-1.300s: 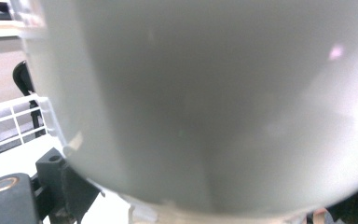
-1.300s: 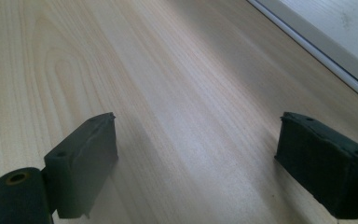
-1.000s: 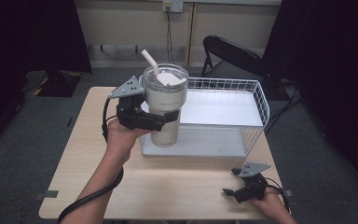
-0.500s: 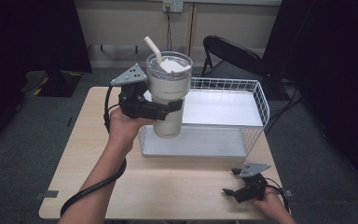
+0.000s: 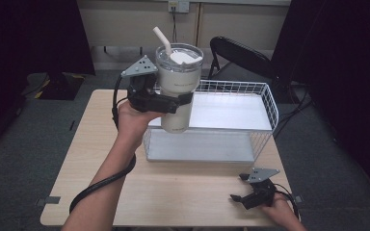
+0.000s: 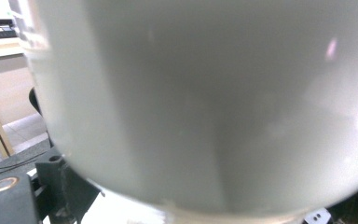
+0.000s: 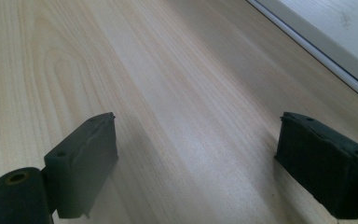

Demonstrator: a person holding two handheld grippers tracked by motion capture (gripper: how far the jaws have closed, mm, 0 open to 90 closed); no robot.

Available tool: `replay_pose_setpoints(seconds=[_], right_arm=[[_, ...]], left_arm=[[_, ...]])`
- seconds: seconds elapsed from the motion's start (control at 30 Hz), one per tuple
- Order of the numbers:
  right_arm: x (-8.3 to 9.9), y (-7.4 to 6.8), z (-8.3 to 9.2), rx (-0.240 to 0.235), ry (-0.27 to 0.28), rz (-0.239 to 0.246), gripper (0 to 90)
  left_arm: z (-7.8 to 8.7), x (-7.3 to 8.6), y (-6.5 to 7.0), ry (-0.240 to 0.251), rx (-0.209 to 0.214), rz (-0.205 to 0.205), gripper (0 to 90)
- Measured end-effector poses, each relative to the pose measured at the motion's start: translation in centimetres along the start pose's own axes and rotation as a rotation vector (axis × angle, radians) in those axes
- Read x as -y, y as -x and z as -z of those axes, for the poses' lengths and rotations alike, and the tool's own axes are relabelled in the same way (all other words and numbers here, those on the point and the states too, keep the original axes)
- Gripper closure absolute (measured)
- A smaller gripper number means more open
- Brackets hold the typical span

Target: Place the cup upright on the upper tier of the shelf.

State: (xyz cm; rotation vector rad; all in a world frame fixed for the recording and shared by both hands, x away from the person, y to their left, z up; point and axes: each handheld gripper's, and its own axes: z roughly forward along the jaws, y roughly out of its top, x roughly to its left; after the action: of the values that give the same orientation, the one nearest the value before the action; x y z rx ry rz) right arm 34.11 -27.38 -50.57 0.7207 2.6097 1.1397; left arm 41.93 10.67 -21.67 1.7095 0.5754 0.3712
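Pinching the tumbler (image 5: pixel 177 91) aloft over the wire basket's (image 5: pixel 270 103) left end, the left gripper (image 5: pixel 160 102) risks tipping it and spilling, while the right gripper's (image 5: pixel 248 196) fingers (image 7: pixel 81 163) rest spread on the worktop (image 5: pixel 91 154).

left gripper (image 5: pixel 183 98): raised, jaws clamped | right gripper (image 5: pixel 238 197): low, jaws apart

One tumbler (image 5: pixel 177 91), one wire basket (image 5: pixel 268 103)

A wire basket (image 5: pixel 265 103) stands on the table (image 5: pixel 86 159), toward its far right. The left gripper (image 5: pixel 173 102) holds a tumbler (image 5: pixel 177 91) above the basket's near left corner. The right gripper (image 5: pixel 238 196) rests at the table's near right edge, before the basket. A chair (image 5: pixel 241 55) stands behind the table.
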Motion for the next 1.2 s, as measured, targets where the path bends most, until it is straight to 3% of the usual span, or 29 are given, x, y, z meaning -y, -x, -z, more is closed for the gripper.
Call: replay_pose_setpoints(seconds=[0.6,1.2], right_arm=[[0.0,0.0,0.0,0.0,0.0,0.0,11.7],[0.0,0.0,0.0,0.0,0.0,0.0,11.7]], left_arm=[[-2.4,-0.6,-1.0,-0.013,-0.029,-0.006,8.5],[-5.1,-0.5,-2.6,-0.015,-0.068,0.017,8.5]])
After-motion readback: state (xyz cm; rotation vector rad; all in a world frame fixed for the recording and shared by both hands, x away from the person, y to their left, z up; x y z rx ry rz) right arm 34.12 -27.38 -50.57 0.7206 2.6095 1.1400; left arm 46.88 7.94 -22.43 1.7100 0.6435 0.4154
